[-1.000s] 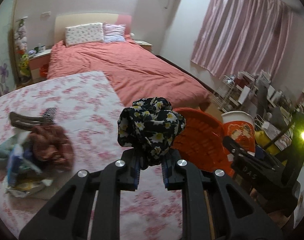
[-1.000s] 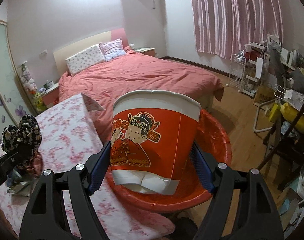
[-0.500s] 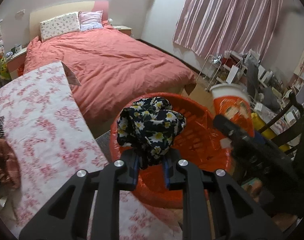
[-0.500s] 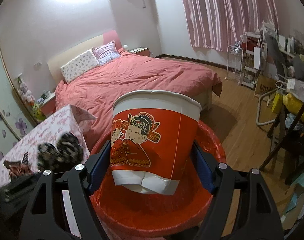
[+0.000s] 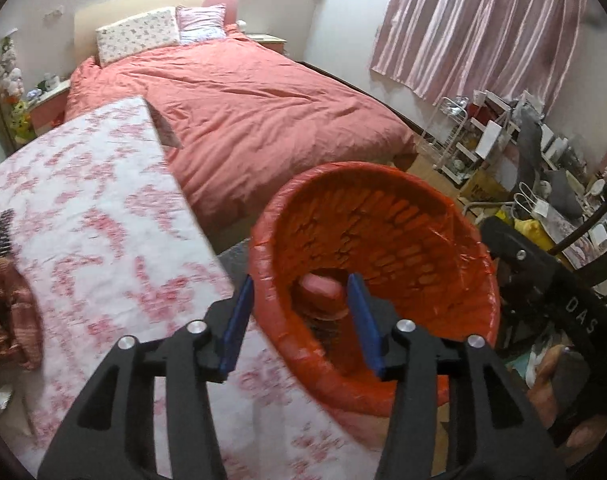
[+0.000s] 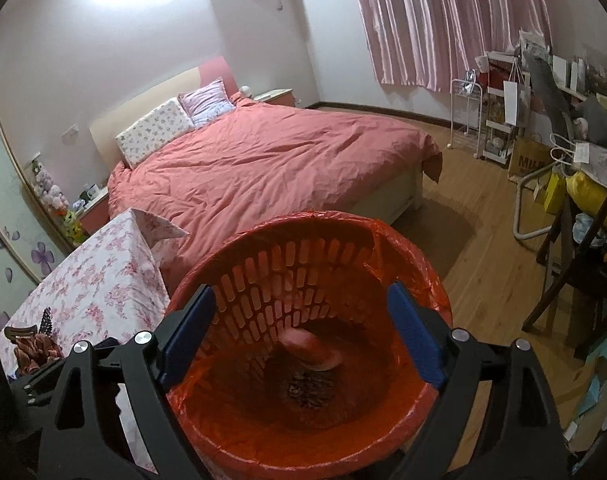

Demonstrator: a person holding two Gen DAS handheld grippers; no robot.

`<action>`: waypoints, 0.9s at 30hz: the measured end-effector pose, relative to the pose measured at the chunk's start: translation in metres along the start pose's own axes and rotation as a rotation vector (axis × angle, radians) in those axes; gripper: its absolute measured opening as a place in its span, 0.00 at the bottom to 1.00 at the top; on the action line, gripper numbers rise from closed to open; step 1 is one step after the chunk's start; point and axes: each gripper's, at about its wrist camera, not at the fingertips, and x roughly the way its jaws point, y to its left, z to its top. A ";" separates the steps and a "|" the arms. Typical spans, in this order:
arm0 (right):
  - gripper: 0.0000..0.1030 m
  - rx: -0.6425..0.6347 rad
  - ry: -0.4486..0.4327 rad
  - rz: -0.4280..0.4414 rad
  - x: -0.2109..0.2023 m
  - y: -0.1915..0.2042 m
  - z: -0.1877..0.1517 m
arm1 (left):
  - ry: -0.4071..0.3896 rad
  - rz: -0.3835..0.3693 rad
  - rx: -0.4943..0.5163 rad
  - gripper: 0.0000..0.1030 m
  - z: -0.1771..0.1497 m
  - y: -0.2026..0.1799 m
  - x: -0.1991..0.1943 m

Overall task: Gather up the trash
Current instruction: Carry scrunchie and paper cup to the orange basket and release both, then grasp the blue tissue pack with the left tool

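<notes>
An orange slatted trash basket [image 5: 415, 220] with a red plastic liner stands beside the table; it also shows in the right wrist view [image 6: 303, 248]. The red paper cup [image 6: 307, 350] lies on its side at the bottom, also seen in the left wrist view [image 5: 323, 288]. The dark flowered cloth [image 6: 309, 390] lies beside it on the bottom. My left gripper [image 5: 299, 320] is open and empty over the basket's near rim. My right gripper [image 6: 299, 336] is open and empty above the basket mouth.
A table with a pink-flowered cloth [image 5: 83, 208] is left of the basket, with a brown cloth [image 5: 7, 312] and a hair comb [image 5: 1, 232] on it. A bed with a red cover [image 5: 255, 108] lies behind. Cluttered shelves and a chair [image 6: 575, 240] stand right.
Both grippers opened. The flowered cloth dropped from the left gripper and the red cup from the right gripper into the basket. Both grippers now sit over the basket.
</notes>
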 end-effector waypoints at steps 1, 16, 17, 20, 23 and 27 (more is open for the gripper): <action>0.85 -0.006 -0.006 0.004 -0.003 0.003 -0.001 | -0.008 0.008 0.000 0.53 -0.002 0.003 -0.005; 0.91 -0.220 0.046 0.149 -0.034 0.100 -0.050 | -0.161 0.266 -0.064 0.75 -0.075 0.101 -0.120; 0.91 -0.230 0.056 0.159 -0.035 0.104 -0.052 | -0.163 0.277 -0.077 0.75 -0.080 0.108 -0.125; 0.91 -0.269 0.090 0.182 -0.034 0.123 -0.064 | -0.167 0.324 -0.129 0.75 -0.097 0.138 -0.142; 0.91 -0.306 0.113 0.202 -0.034 0.141 -0.077 | -0.169 0.364 -0.187 0.75 -0.110 0.168 -0.154; 0.91 -0.347 0.128 0.218 -0.036 0.165 -0.092 | -0.167 0.405 -0.244 0.75 -0.118 0.205 -0.163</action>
